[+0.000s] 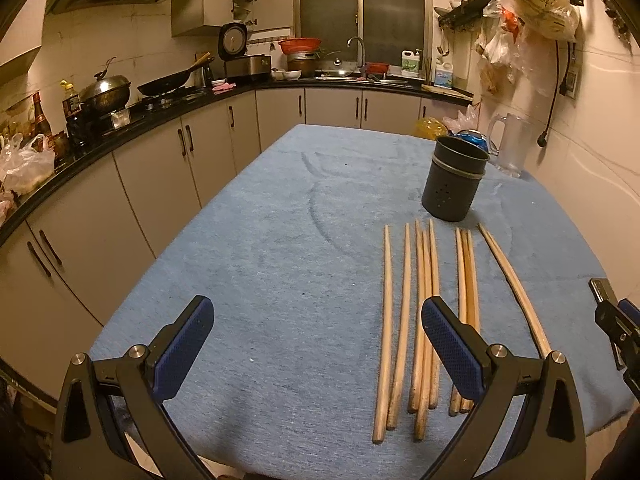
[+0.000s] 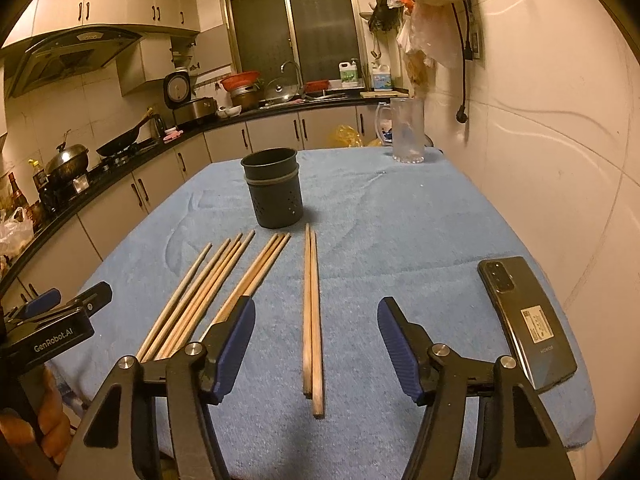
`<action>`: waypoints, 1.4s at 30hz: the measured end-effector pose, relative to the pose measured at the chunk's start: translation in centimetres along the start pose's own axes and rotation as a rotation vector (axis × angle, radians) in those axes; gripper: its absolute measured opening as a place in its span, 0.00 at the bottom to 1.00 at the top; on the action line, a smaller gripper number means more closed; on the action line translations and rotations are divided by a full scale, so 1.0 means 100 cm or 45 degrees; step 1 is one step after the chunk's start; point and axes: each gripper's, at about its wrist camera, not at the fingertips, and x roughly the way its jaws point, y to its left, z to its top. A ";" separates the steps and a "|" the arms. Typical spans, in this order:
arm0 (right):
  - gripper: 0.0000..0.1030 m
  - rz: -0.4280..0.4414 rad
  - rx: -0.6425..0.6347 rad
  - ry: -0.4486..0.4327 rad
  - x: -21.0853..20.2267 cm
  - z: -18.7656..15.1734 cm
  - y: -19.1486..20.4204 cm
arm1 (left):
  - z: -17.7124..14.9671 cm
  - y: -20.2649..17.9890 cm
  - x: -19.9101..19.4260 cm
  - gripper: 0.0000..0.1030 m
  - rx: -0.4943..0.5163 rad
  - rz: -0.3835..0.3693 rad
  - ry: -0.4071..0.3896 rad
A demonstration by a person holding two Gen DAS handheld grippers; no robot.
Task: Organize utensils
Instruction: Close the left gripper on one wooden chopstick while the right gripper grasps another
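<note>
The right gripper (image 2: 316, 344), jaws apart and gripping nothing, straddles the nearest 2 chopsticks (image 2: 312, 320), which lie on the blue cloth (image 2: 400, 232) with their long axis running straight away toward the dark holder (image 2: 274, 192), so this hand is better placed than the empty, wide-open left gripper (image 1: 316, 344).

Warm yellowish indoor light, moderately dim, dark window (image 1: 362, 8) admitting no daylight, soft faint shadows on the blue tablecloth (image 2: 400, 220), strong fisheye curvature with black vignetted corners, slight softness at edges.
</note>
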 end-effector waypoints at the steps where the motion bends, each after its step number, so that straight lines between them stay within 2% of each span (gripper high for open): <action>1: 0.66 -0.001 0.002 -0.003 -0.001 0.000 -0.001 | 0.000 -0.001 0.000 1.00 0.003 -0.003 -0.003; 5: 0.66 0.000 0.003 0.004 0.002 0.001 -0.002 | 0.001 -0.003 0.002 1.00 0.025 -0.010 -0.002; 9: 0.65 0.016 -0.006 0.032 0.010 0.005 -0.001 | 0.004 -0.006 0.008 0.90 0.058 -0.019 0.012; 11: 0.65 0.032 0.001 0.050 0.017 0.010 -0.003 | 0.007 -0.006 0.013 0.90 0.063 -0.022 0.020; 14: 0.62 0.071 0.017 0.097 0.029 0.020 -0.004 | 0.013 -0.008 0.020 0.76 0.091 -0.041 0.038; 15: 0.60 0.091 0.019 0.119 0.034 0.023 -0.005 | 0.016 -0.009 0.025 0.71 0.102 -0.061 0.061; 16: 0.52 0.111 0.024 0.151 0.041 0.030 -0.005 | 0.020 -0.009 0.030 0.68 0.105 -0.089 0.093; 17: 0.47 0.118 0.020 0.167 0.045 0.033 -0.006 | 0.025 -0.008 0.038 0.68 0.099 -0.124 0.132; 18: 0.47 0.126 0.013 0.185 0.050 0.039 -0.006 | 0.029 -0.007 0.044 0.67 0.095 -0.153 0.163; 22: 0.45 0.177 0.056 0.271 0.072 0.061 -0.017 | 0.044 -0.006 0.069 0.45 0.090 -0.246 0.296; 23: 0.38 0.193 0.078 0.301 0.079 0.065 -0.021 | 0.047 -0.007 0.076 0.43 0.086 -0.276 0.332; 24: 0.35 0.204 0.115 0.335 0.087 0.069 -0.026 | 0.049 -0.008 0.082 0.42 0.082 -0.299 0.366; 27: 0.35 0.250 0.190 0.433 0.106 0.075 -0.037 | 0.053 -0.010 0.101 0.42 0.053 -0.387 0.488; 29: 0.35 0.275 0.226 0.477 0.116 0.078 -0.040 | 0.056 -0.013 0.112 0.38 0.055 -0.401 0.528; 30: 0.35 0.288 0.226 0.501 0.122 0.080 -0.040 | 0.056 -0.015 0.118 0.33 0.057 -0.407 0.555; 34: 0.33 0.313 0.274 0.589 0.149 0.085 -0.040 | 0.063 -0.021 0.141 0.31 0.040 -0.454 0.653; 36: 0.31 0.298 0.252 0.613 0.160 0.087 -0.037 | 0.066 -0.026 0.146 0.31 0.041 -0.479 0.676; 42: 0.23 0.223 0.241 0.680 0.191 0.085 -0.034 | 0.071 -0.037 0.161 0.25 0.096 -0.434 0.694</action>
